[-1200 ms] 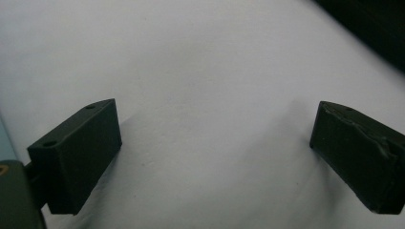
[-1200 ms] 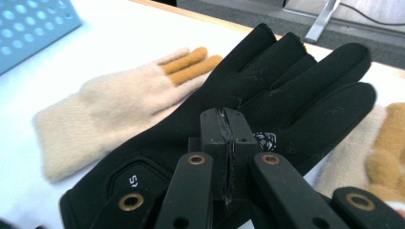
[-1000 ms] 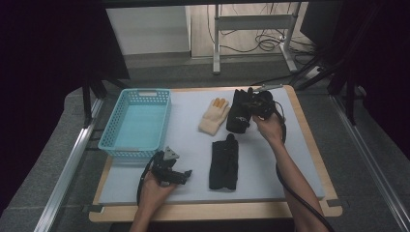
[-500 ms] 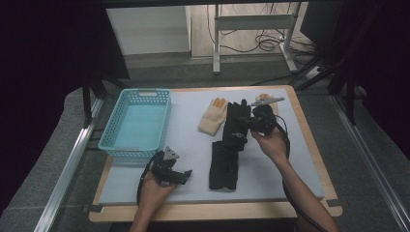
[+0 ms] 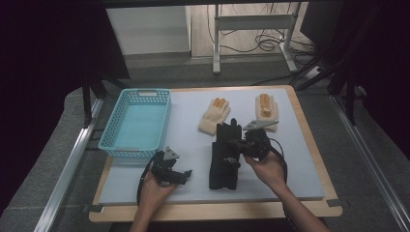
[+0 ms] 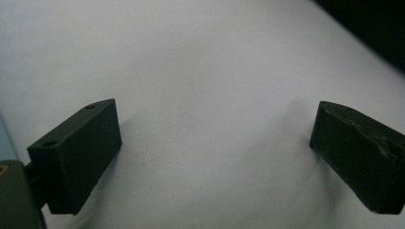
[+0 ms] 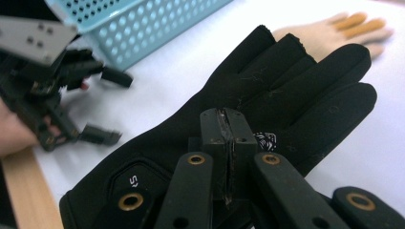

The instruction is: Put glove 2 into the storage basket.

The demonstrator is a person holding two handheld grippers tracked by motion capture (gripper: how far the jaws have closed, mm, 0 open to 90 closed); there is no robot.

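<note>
A black glove (image 5: 226, 131) (image 7: 296, 81) lies fingers away from me, overlapping a second black glove (image 5: 222, 175) on the pale mat (image 5: 295, 169). My right gripper (image 5: 238, 145) (image 7: 228, 131) is over it with its jaws pressed together, pinching the glove's fabric near a small logo. My left gripper (image 5: 185, 176) (image 6: 215, 152) rests on the mat near the front left, jaws wide apart with only bare mat between them. The right gripper view also catches the left gripper (image 7: 111, 107).
A light blue basket (image 5: 136, 92) (image 7: 143, 24) stands at the left of the mat. Two cream gloves with orange fingertips lie at the back, one (image 5: 215, 116) (image 7: 344, 28) in the middle and one (image 5: 266, 107) to the right. The wooden table edge (image 5: 217, 212) runs along the front.
My right gripper has come from the back of the mat toward me, bringing the black glove onto the other black glove. This uncovered the right cream glove. The left gripper stayed put.
</note>
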